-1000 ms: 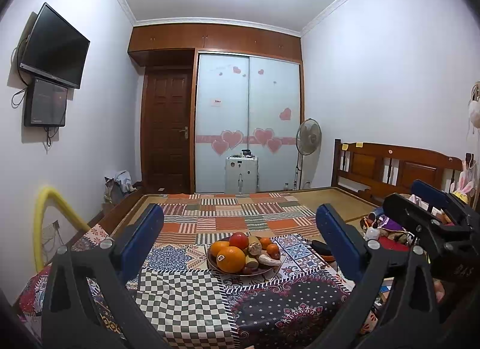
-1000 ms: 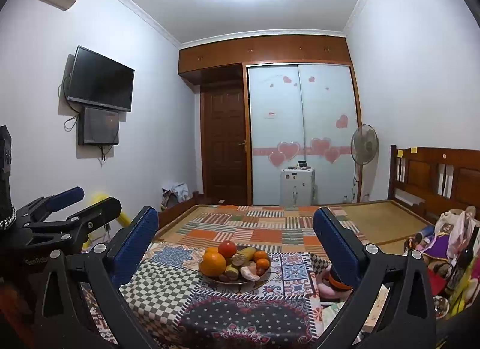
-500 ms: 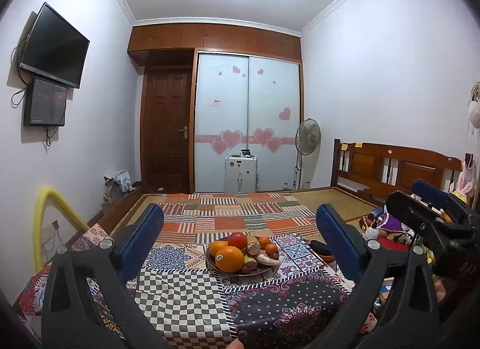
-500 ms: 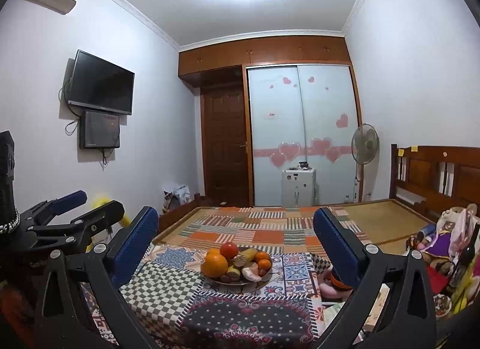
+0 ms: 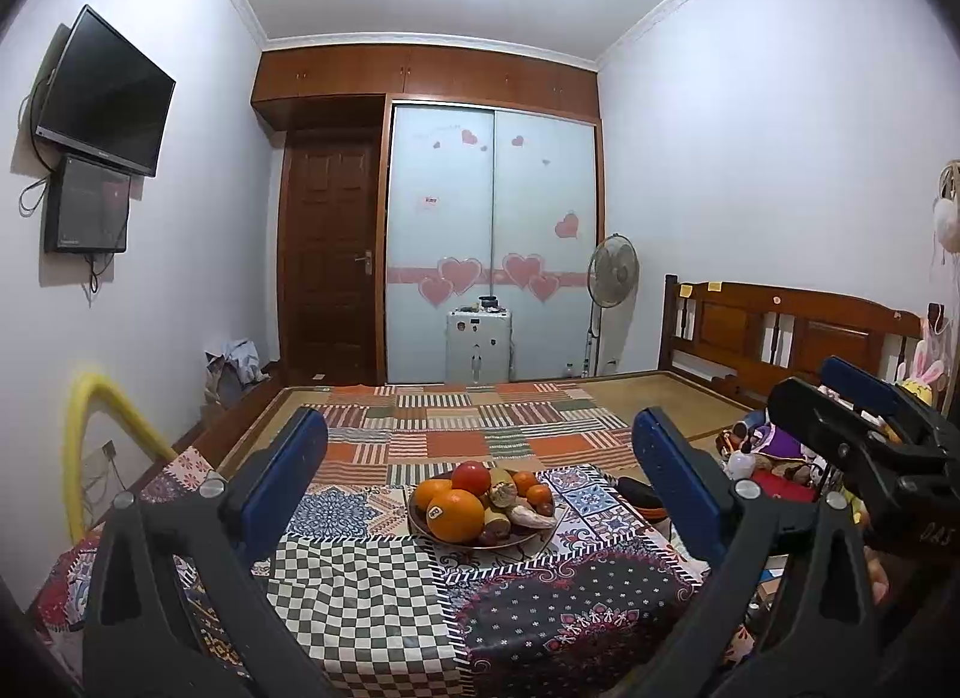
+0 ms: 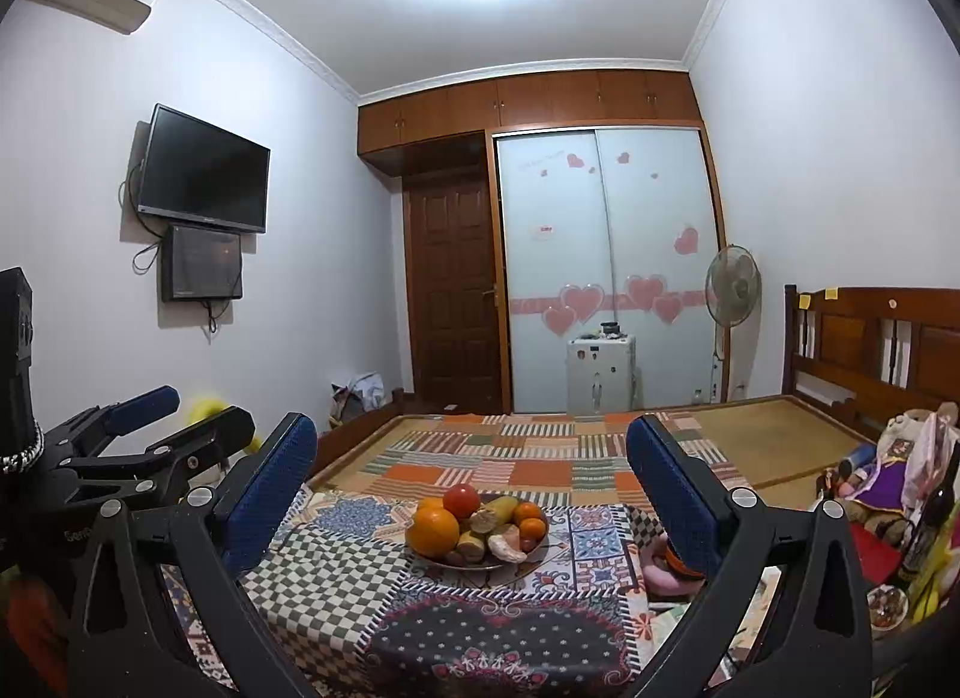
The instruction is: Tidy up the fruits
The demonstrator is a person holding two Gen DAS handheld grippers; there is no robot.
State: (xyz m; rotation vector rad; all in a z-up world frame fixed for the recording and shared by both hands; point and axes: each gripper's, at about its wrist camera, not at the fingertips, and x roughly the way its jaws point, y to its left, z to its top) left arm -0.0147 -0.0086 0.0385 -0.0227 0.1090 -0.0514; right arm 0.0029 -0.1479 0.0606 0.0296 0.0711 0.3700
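A shallow plate (image 5: 528, 542) of fruit sits on a patchwork cloth in the middle of both views. It holds a big orange (image 5: 455, 515), a red tomato (image 5: 471, 477), small oranges and several brownish pieces. In the right wrist view the plate (image 6: 456, 565) holds the same big orange (image 6: 433, 531). My left gripper (image 5: 480, 470) is open and empty, held well back from the plate. My right gripper (image 6: 471, 467) is open and empty too. Each gripper shows at the edge of the other's view.
The patchwork cloth (image 5: 360, 596) covers a table before a bed with a wooden headboard (image 5: 792, 338). Toys and bottles (image 6: 888, 476) crowd the right side. A pink object (image 6: 660, 569) lies right of the plate. A yellow hoop (image 5: 90, 446) stands at left.
Both views have shifted only slightly; the plate sits a touch closer. Both grippers stay open and empty.
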